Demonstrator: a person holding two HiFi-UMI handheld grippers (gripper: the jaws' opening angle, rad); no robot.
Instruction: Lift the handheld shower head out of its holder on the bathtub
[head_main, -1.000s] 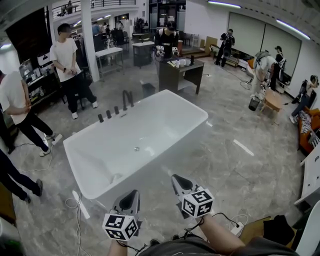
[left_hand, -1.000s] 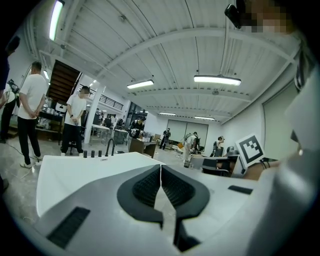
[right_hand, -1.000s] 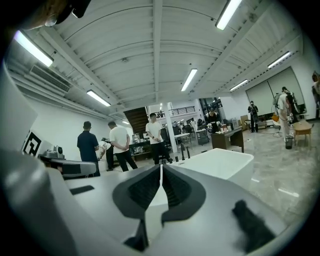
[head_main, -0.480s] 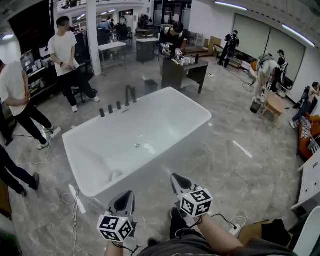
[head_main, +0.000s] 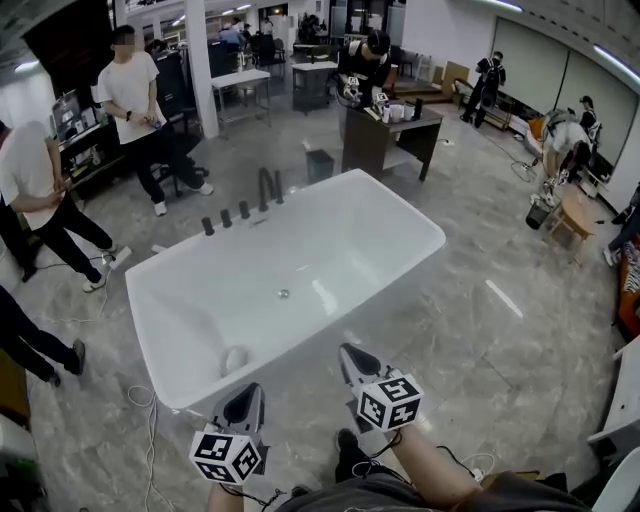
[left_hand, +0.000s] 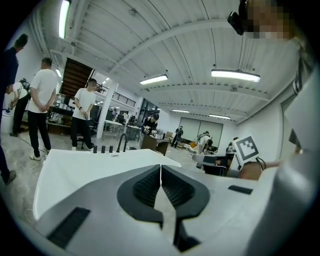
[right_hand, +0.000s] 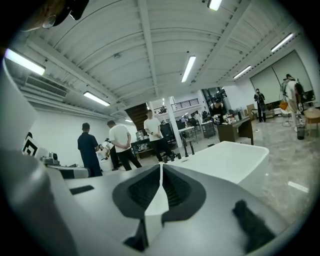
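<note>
The white bathtub (head_main: 395, 215) stands ahead of me on the grey floor. A row of short black fittings (head_main: 226, 218) and a tall black spout (head_main: 268, 186) stand on its far rim; at this distance I cannot tell which is the handheld shower head. My left gripper (head_main: 249, 391) hovers just short of the tub's near rim, shut and empty. My right gripper (head_main: 347, 351) hangs over the near rim, also shut with nothing held. The left gripper view shows its pads (left_hand: 160, 172) meeting, with the fittings (left_hand: 103, 149) far off. In the right gripper view its pads (right_hand: 161, 172) meet too.
Two people (head_main: 135, 90) stand left of the tub, beyond the fittings. A dark desk (head_main: 385, 135) with a person working at it is behind the tub. White cables (head_main: 150, 425) lie on the floor at the tub's near left corner.
The tub has drawn nearer and both grippers have moved forward with me toward its near rim. Both have stayed shut.
</note>
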